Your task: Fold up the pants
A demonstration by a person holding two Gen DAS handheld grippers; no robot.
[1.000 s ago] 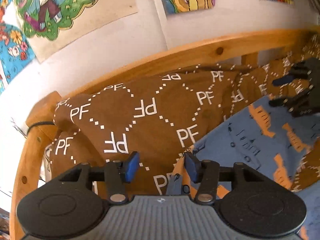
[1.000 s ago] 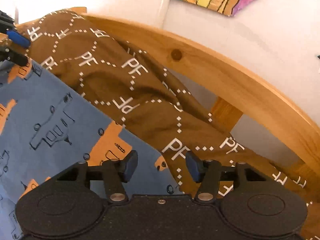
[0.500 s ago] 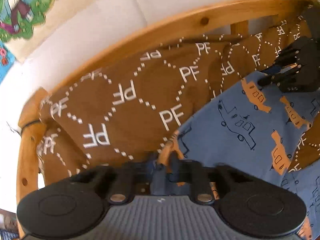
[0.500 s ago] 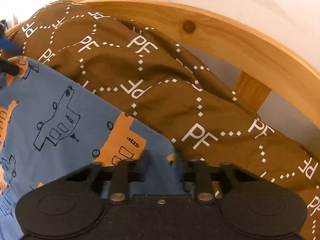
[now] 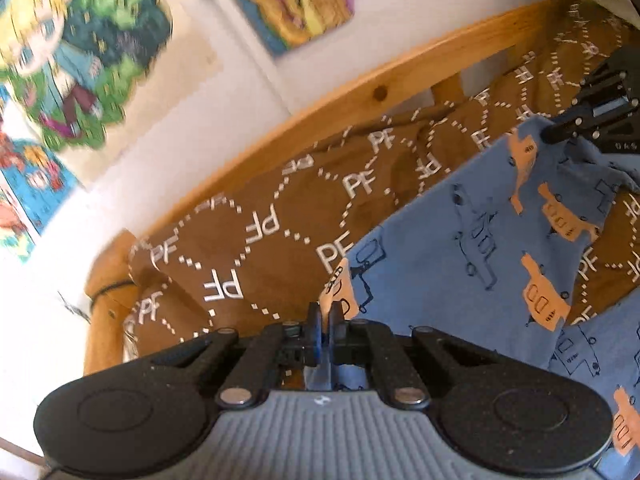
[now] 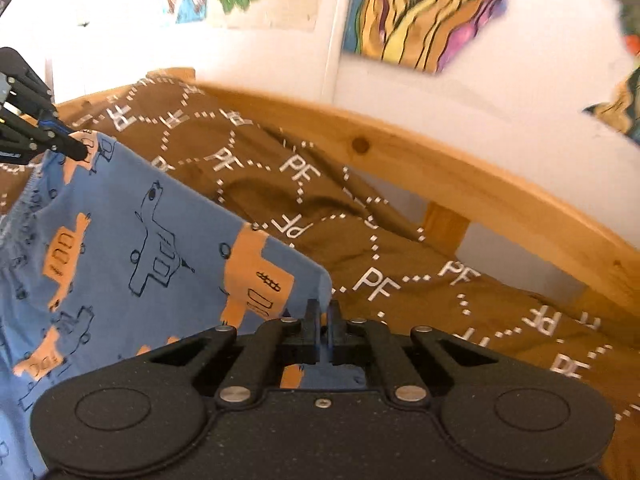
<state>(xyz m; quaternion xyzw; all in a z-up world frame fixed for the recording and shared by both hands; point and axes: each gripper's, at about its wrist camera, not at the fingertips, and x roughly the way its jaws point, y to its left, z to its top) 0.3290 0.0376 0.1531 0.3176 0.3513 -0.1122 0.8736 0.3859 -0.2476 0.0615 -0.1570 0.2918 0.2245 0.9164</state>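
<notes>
With both tools clamping pants corners, left tool and right tool are lifting; next, fold evenly onto the bed.

We see our left gripper pinching a corner of the blue pants, our right gripper clamping another corner, over brown bedspread.

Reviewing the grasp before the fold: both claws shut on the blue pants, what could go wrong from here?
1. The left claw and right claw each pinch only a thin corner of the blue pants; it may slip.
2. The pants hang slack over the brown PF blanket; the lower part could drag or snag.
3. The wooden bed rail is close ahead; a forward swing might hit it.
</notes>
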